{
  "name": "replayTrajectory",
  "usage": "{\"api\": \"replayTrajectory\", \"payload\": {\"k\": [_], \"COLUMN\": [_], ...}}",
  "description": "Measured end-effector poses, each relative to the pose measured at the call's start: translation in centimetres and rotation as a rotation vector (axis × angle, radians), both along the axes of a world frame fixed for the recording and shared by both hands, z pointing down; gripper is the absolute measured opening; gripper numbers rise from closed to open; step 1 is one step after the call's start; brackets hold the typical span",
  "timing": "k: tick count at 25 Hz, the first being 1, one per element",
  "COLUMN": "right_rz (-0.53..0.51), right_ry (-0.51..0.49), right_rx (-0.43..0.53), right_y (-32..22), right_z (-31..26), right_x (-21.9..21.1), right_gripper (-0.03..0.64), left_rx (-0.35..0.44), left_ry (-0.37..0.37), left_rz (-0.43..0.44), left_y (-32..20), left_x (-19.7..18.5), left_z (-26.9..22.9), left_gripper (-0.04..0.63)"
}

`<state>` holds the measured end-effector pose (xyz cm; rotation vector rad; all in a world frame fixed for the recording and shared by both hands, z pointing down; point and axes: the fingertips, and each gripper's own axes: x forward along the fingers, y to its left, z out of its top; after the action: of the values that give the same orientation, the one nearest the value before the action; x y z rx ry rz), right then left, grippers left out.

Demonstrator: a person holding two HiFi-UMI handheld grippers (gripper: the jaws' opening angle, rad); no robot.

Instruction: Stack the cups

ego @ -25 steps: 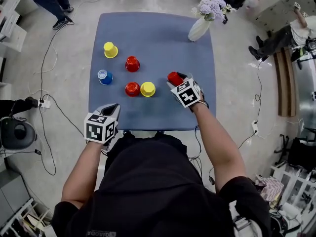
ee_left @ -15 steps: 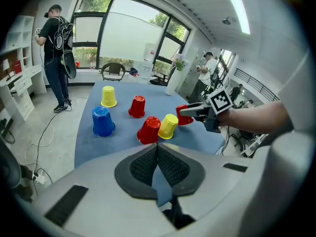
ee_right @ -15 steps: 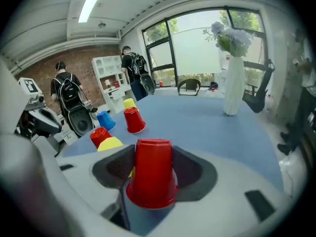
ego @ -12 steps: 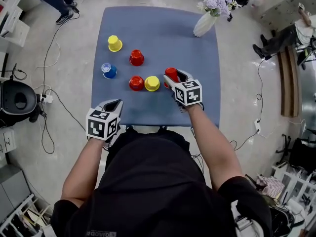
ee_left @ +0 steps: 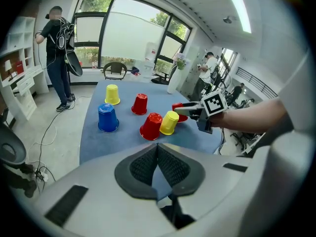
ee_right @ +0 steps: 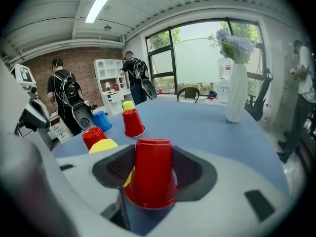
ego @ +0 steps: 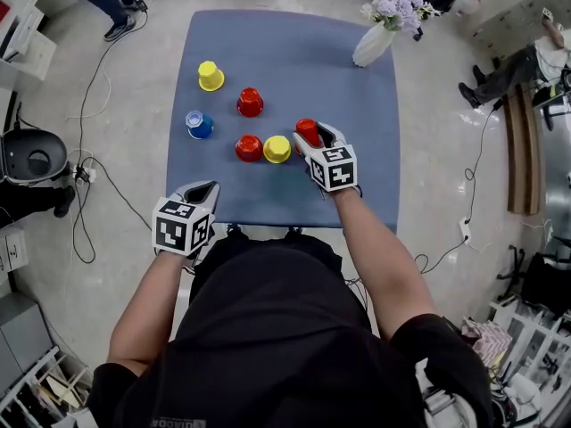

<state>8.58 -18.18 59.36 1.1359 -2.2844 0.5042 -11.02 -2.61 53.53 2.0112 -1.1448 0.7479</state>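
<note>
Daylit workshop room around a blue tabletop

The blue tabletop (ego: 285, 52) stands on a pale grey floor (ego: 437, 150), with black cables (ego: 82, 114) trailing to its left and a wooden bench (ego: 516, 159) off to its right. Beyond its far end are tall dark-framed windows (ee_left: 123, 33) with a chair (ee_left: 115, 70) before them. White shelving (ee_right: 111, 77) and a brick wall (ee_right: 42, 63) stand to its left, and a ceiling strip light (ee_right: 101, 1) glows above.

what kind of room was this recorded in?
Probably a lab or office workspace, not a home: a power strip lies on the floor, white shelving stands by a brick wall, and there are big windows.
</note>
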Motion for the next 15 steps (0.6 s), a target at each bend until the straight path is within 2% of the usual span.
{"api": "replayTrajectory", "payload": {"k": [15], "right_rz": [-0.029], "right_ry": [0.054], "right_rx": [-0.019], "right_y": [2.5], "right_z": [0.5], "right_x": [1.2], "right_gripper": [0.236], "left_rx": [0.003], "left_ry": [0.02], "left_rz": [0.046], "left_y": [-0.7], "left_x": [1.9], "left_z": [0.5], "left_gripper": [0.005]}}
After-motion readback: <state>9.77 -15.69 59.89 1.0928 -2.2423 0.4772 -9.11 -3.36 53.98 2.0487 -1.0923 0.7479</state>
